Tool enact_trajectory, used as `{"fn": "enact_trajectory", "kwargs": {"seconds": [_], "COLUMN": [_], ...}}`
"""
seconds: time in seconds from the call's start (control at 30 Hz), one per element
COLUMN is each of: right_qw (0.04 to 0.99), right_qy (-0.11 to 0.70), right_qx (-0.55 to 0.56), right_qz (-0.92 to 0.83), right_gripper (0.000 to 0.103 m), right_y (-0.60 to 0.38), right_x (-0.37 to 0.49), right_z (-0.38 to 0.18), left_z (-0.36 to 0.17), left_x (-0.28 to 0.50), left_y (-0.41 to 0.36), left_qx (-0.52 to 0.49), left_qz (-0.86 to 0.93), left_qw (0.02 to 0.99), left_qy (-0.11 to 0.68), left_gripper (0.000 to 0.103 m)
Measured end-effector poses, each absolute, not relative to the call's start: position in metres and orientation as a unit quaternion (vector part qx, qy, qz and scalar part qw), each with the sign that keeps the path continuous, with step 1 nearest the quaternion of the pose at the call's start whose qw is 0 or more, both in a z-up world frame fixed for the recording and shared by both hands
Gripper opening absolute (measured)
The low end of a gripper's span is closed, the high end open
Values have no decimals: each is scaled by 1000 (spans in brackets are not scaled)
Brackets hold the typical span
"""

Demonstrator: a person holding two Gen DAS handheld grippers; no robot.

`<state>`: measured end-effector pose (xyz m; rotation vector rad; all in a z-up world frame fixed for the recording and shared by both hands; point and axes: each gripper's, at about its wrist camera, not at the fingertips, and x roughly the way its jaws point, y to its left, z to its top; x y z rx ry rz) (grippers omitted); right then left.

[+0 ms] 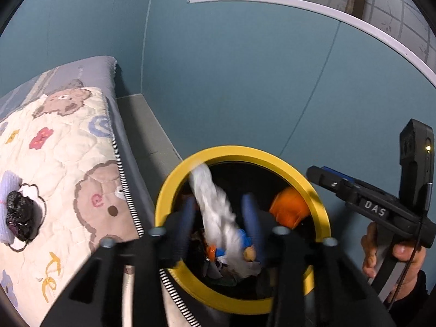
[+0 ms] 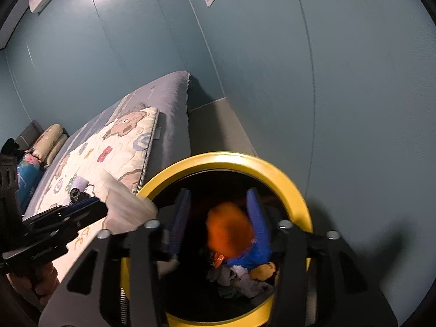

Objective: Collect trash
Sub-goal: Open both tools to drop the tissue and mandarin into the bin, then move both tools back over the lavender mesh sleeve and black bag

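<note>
A yellow-rimmed bin [image 1: 308, 171] stands beside the bed, with mixed trash inside; it also shows in the right wrist view [image 2: 294, 185]. My left gripper [image 1: 222, 215] is open above the bin. A white tissue [image 1: 215, 207], blurred, is between its fingers and over the bin mouth. My right gripper [image 2: 218, 218] is open above the bin. A blurred orange item [image 2: 229, 229] is between its fingers, apart from the left pad; it also shows in the left wrist view [image 1: 290, 207]. A crumpled black bag [image 1: 20, 215] lies on the bed.
The bed with a patterned quilt [image 1: 68, 163] is left of the bin. A blue wall [image 1: 245, 81] is behind it. Pillows [image 2: 51, 139] lie at the bed's far end. A grey floor strip [image 1: 144, 128] runs between bed and wall.
</note>
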<state>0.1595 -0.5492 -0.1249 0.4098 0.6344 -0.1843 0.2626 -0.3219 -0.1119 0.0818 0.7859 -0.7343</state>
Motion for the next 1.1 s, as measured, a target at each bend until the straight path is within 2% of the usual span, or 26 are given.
{"fn": "enact_trajectory", "kwargs": {"seconds": [0.03, 0.1, 0.27, 0.8, 1.1], "right_qw": [925, 926, 926, 937, 926], "right_qy": [308, 304, 300, 298, 319], "right_qx": [202, 201, 207, 180, 177], "right_qz": [-91, -102, -98, 40, 99], "right_gripper": [50, 58, 68, 73, 74], "right_y": [-549, -551, -545, -426, -356], "right_x": [158, 152, 147, 187, 242], "right_z": [-123, -119, -112, -73, -82], "left_z": [-111, -109, -103, -101, -121], "left_x": [262, 260, 260, 289, 327], "left_y": [-319, -310, -285, -153, -68], "left_qx": [37, 29, 20, -9, -20], "left_qz": [-346, -339, -315, -194, -91], "left_qw": [860, 865, 878, 915, 927], "left_qy": [372, 369, 360, 353, 364], "left_gripper": [51, 70, 82, 83, 83]}}
